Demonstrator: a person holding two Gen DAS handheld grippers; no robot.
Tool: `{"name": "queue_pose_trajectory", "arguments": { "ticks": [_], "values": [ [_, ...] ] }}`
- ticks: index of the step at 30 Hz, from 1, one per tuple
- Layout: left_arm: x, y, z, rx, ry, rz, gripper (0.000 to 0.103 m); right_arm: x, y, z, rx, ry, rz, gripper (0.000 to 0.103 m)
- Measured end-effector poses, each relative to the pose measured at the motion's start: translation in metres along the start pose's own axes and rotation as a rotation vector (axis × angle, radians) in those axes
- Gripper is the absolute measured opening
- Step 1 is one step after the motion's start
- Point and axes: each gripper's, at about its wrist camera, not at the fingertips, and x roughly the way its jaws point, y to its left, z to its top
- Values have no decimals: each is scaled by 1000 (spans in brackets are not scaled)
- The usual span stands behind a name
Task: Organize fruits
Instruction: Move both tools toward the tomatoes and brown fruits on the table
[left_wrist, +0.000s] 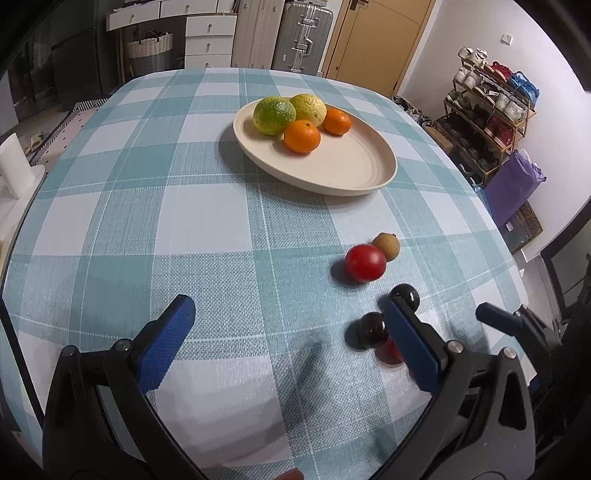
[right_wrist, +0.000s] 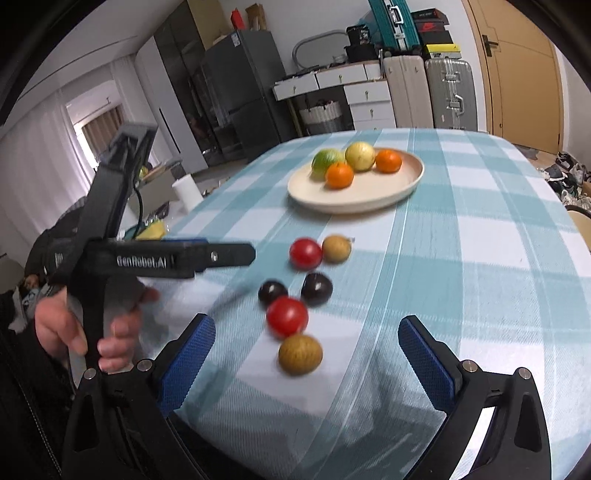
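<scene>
While both grippers hover low over the near edge of the checked tablecloth (left_wrist: 110, 192), the loose fruit lies between them and the cream plate (left_wrist: 354, 166). Left gripper (left_wrist: 291, 325): blue-padded fingers spread wide, holding nothing. Right gripper (right_wrist: 306, 347): fingers likewise spread and empty. Plate contents: a green citrus (left_wrist: 274, 115), a yellow citrus (left_wrist: 308, 108) and two oranges (left_wrist: 302, 136), all crowded at the far rim, with the near half bare. Loose fruit, right wrist view: a red tomato (right_wrist: 305, 253) touching a brown fruit (right_wrist: 336, 249); nearer, two dark plums (right_wrist: 316, 289); then a second tomato (right_wrist: 287, 316) and a brown fruit (right_wrist: 300, 354) just ahead of the right gripper. A hand (right_wrist: 74, 332) grips the left tool's handle. Open cloth lies left and right of the fruit; suitcases (right_wrist: 428, 92) and drawers stand beyond the far table edge
</scene>
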Motion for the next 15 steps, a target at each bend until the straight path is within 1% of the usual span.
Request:
{"name": "queue_pose_trajectory", "arguments": {
  "ticks": [2, 3, 5, 6, 8, 9, 10, 11, 13, 14, 15],
  "values": [
    [0, 1, -1, -3, 6, -4, 102, 3, 0, -5, 3, 9, 11, 99],
    [0, 1, -2, -4, 9, -8, 102, 4, 1, -7, 4, 14, 15, 96],
    [0, 1, -4, -3, 13, -14, 102, 9, 1, -10, 3, 30, 23, 87],
    [0, 1, -4, 1, 14, -13, 102, 11, 1, -11, 3, 39, 26, 80],
    [0, 0, -6, 11, 13, -9, 102, 15, 3, -11, 1, 55, 38, 70],
    [-1, -1, -7, 14, 12, -12, 102, 17, 3, -11, -3, 59, 40, 61],
    [-1, -2, -7, 17, 14, -17, 102, 18, 4, -12, -8, 62, 35, 54],
    [-1, -3, -7, 20, 15, -22, 102, 19, 5, -12, -16, 64, 18, 50],
    [-1, -4, -8, 26, 20, -32, 102, 22, 2, -13, -7, 68, -6, 33],
    [-1, -5, -8, 27, 23, -38, 102, 21, 0, -13, 6, 64, 2, 30],
    [0, -5, -8, 27, 27, -50, 102, 21, -3, -13, 21, 64, 14, 29]
  ]
}}
